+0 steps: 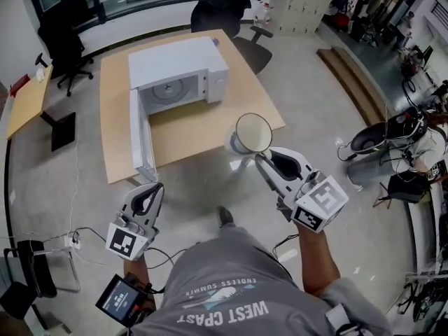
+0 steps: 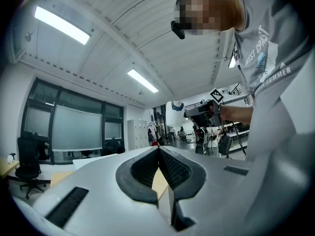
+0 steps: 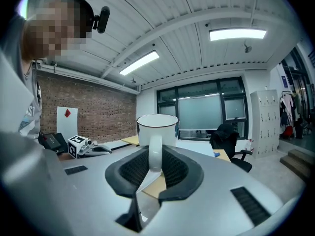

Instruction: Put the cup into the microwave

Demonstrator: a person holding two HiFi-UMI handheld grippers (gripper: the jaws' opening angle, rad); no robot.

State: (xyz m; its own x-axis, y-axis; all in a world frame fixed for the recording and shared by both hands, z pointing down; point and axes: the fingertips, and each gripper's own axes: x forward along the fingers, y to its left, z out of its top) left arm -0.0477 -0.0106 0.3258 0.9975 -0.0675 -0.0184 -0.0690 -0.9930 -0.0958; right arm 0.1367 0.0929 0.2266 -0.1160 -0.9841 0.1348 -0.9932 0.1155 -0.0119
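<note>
A white microwave [image 1: 178, 75] stands on a wooden table [image 1: 210, 128], its door [image 1: 138, 135] swung wide open to the left and the cavity with its turntable showing. My right gripper [image 1: 260, 156] is shut on the handle of a white cup [image 1: 252, 133], held upright in the air over the table's near right corner, right of the microwave's opening. In the right gripper view the cup [image 3: 157, 129] stands just past the fingertips, its handle pinched between the pads. My left gripper [image 1: 150, 191] hovers near the door's lower end with its jaws shut on nothing [image 2: 158, 149].
A black office chair [image 1: 220, 5] sits behind the table and another [image 1: 63, 44] at the far left beside a small desk [image 1: 28, 100]. Cables and a power strip [image 1: 70, 240] lie on the floor at the left. Chairs and gear crowd the right side [image 1: 392, 138].
</note>
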